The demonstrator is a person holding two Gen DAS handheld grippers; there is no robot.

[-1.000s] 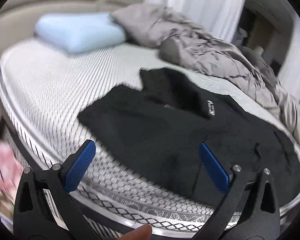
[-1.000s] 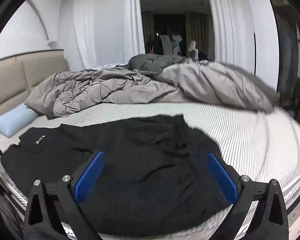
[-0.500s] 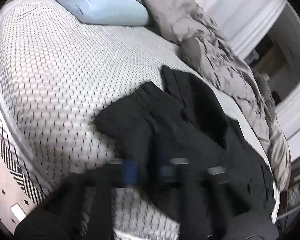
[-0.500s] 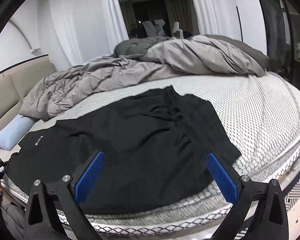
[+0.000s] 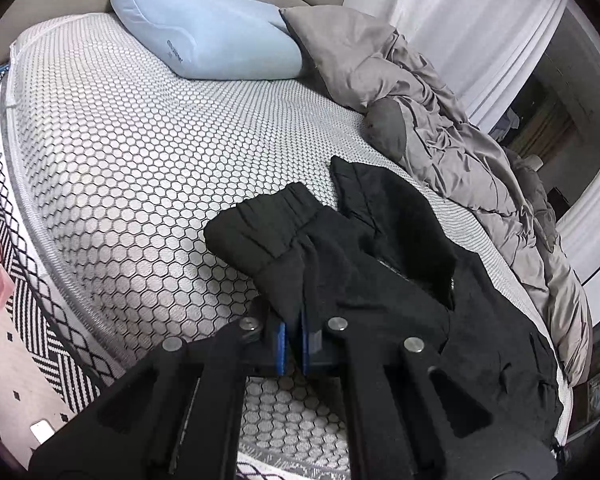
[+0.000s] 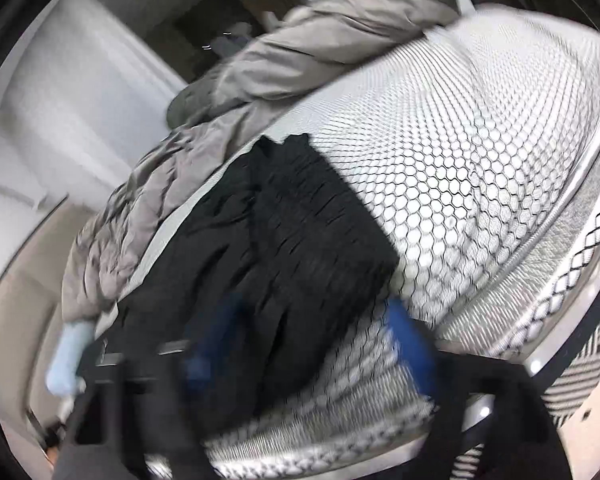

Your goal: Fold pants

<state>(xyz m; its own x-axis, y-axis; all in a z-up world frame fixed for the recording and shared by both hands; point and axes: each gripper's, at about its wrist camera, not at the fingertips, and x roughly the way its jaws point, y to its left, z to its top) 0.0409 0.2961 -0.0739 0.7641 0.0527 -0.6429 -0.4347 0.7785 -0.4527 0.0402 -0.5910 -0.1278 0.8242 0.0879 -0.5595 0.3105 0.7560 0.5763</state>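
- The black pants [image 5: 380, 272] are spread on the honeycomb-patterned mattress [image 5: 140, 160], long axis along its near edge.
- One cuffed end is pinched between the closed pads of the left gripper [image 5: 293, 342].
- In the blurred right view the opposite end [image 6: 300, 240] lies between the right gripper [image 6: 304, 356] fingers, which have just been closing; no contact is seen.
- The grey duvet [image 5: 460, 140] lies beyond.

Dim, fisheye-warped; right view motion-blurred.
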